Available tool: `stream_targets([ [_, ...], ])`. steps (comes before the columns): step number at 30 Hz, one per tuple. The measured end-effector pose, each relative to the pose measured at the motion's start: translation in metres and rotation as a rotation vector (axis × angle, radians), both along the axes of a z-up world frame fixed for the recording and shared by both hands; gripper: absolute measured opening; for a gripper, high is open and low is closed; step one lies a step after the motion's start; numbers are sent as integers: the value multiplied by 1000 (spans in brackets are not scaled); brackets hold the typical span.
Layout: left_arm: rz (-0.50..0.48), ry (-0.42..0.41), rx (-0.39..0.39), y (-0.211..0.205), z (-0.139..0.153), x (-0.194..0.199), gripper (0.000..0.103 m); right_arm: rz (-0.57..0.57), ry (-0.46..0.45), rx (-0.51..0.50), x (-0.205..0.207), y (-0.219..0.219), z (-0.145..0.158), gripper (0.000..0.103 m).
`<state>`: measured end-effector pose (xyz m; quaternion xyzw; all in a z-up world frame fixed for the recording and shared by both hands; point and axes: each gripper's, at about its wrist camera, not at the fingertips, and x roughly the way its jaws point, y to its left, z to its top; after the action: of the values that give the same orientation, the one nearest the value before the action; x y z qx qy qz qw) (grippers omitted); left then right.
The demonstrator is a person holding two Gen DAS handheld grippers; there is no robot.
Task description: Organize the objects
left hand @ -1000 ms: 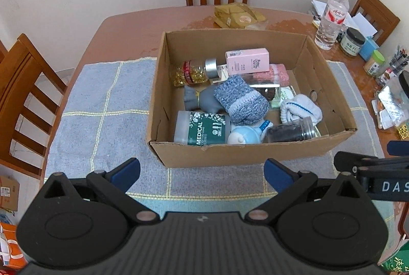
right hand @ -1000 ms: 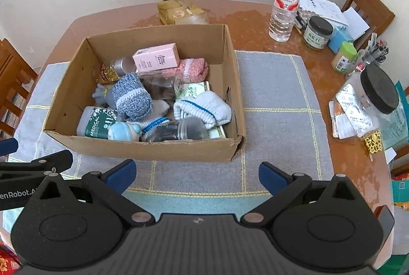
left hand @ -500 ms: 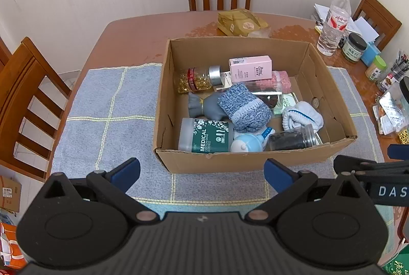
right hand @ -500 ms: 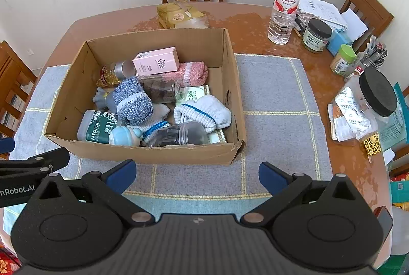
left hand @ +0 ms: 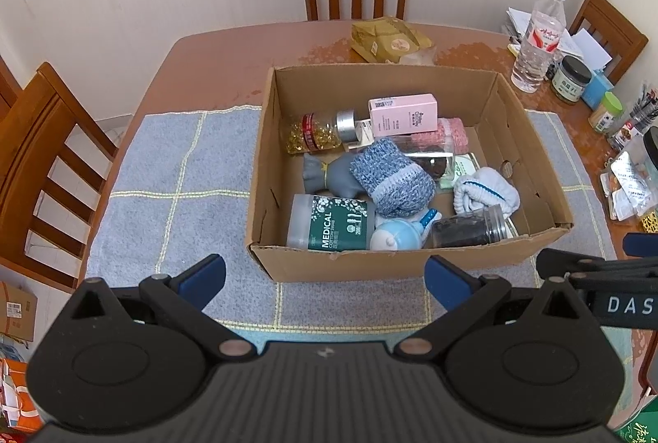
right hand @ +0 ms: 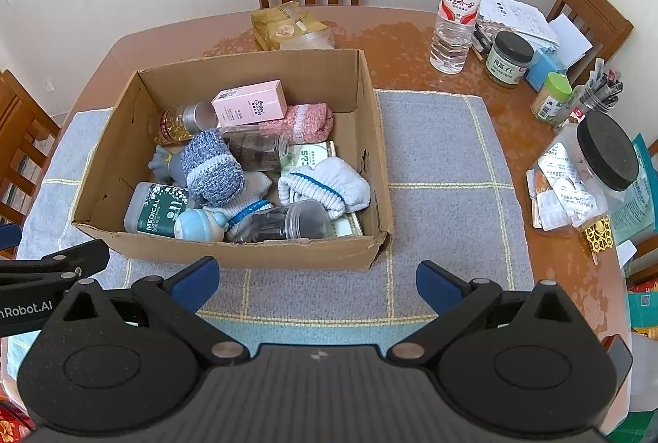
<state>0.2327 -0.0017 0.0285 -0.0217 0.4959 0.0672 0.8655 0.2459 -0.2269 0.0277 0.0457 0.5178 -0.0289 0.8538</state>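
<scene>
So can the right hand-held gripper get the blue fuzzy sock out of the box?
Probably yes. The right hand-held gripper is open and empty, the cardboard box has no lid, and the blue fuzzy sock lies on top of the pile with nothing over it.

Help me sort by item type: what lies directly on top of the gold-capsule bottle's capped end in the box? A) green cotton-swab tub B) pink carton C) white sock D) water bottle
B: the pink carton rests across the silver cap of the gold-capsule bottle.
</scene>
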Motion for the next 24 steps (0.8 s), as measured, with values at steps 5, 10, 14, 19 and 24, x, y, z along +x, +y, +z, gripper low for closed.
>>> stream_targets([
  [5, 1, -4, 0, -1, 2, 0, 102, 1, -2, 3, 0, 0, 0, 103],
  [10, 2, -5, 5, -1, 3, 1, 102, 1, -2, 3, 0, 0, 1, 103],
  [14, 5, -2, 6, -2, 4, 2, 102, 3, -4, 7, 0, 0, 2, 103],
  [19, 3, 0, 6, -2, 4, 1, 102, 2, -5, 7, 0, 0, 2, 103],
  [24, 4, 5, 5, -3, 3, 1, 102, 0, -4, 6, 0, 0, 2, 103],
])
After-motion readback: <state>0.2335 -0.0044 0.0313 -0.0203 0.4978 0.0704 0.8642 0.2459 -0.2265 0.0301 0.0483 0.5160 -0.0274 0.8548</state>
